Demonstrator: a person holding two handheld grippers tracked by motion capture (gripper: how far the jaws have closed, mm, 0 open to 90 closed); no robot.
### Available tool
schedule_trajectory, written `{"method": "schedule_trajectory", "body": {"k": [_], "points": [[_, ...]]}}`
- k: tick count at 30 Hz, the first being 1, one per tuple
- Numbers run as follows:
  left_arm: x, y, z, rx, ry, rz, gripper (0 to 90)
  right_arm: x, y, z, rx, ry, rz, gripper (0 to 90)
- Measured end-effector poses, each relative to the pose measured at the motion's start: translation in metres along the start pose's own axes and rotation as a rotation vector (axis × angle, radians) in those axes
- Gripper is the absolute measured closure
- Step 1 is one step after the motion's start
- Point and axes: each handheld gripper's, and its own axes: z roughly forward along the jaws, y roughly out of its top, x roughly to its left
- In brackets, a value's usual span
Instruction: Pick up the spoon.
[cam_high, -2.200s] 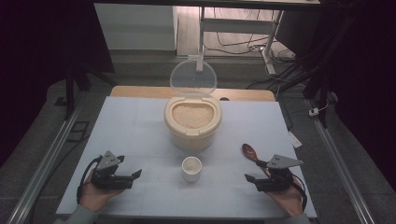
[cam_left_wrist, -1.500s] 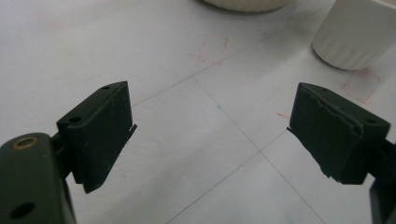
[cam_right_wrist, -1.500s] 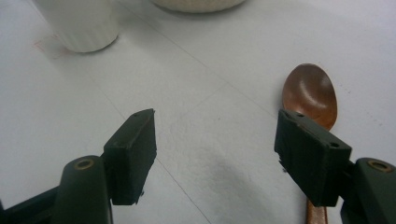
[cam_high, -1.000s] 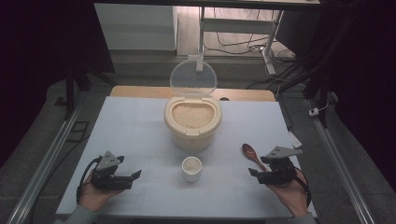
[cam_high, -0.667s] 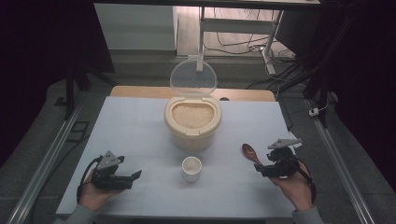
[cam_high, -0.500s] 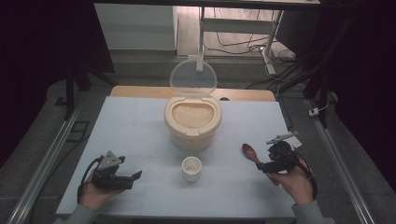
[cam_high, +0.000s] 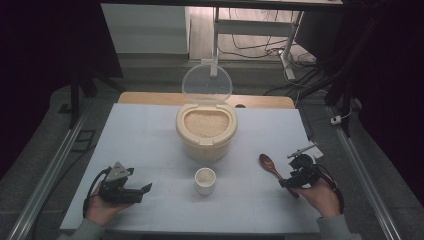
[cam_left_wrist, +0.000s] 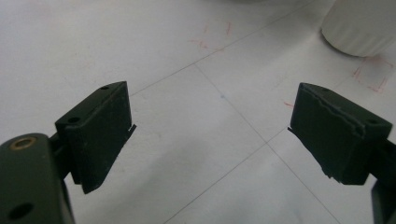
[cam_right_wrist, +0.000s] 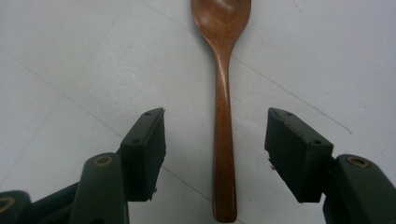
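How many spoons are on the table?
1. The wooden spoon lies on the table's right side, its handle running between the open jaws of the right gripper. None shows by the rice container or the small cup.

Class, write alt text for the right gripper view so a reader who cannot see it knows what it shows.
A brown wooden spoon lies flat on a white table, its handle running down between the two open black jaws of the right hand-held gripper, which touch nothing. The spoon's bowl is at the top edge, partly cut off.
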Motion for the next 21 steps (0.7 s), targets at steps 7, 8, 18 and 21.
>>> {"method": "schedule_trajectory", "body": {"k": [7, 8, 18, 21], "points": [[0.001, -0.002, 0.001, 0.006, -0.006, -0.004, 12.8, -0.005, -0.003, 0.013, 0.029, -0.001, 0.002, 41.8], [0.001, -0.002, 0.001, 0.008, -0.006, -0.002, 12.8, -0.005, -0.003, 0.014, 0.033, -0.003, 0.000, 42.4], [0.001, -0.003, 0.003, 0.017, -0.006, 0.002, 12.6, -0.004, -0.002, 0.019, 0.054, -0.014, -0.015, 56.7], [0.001, -0.003, 0.003, 0.018, -0.005, 0.003, 12.6, -0.003, -0.002, 0.021, 0.049, -0.018, -0.017, 61.4]]}}
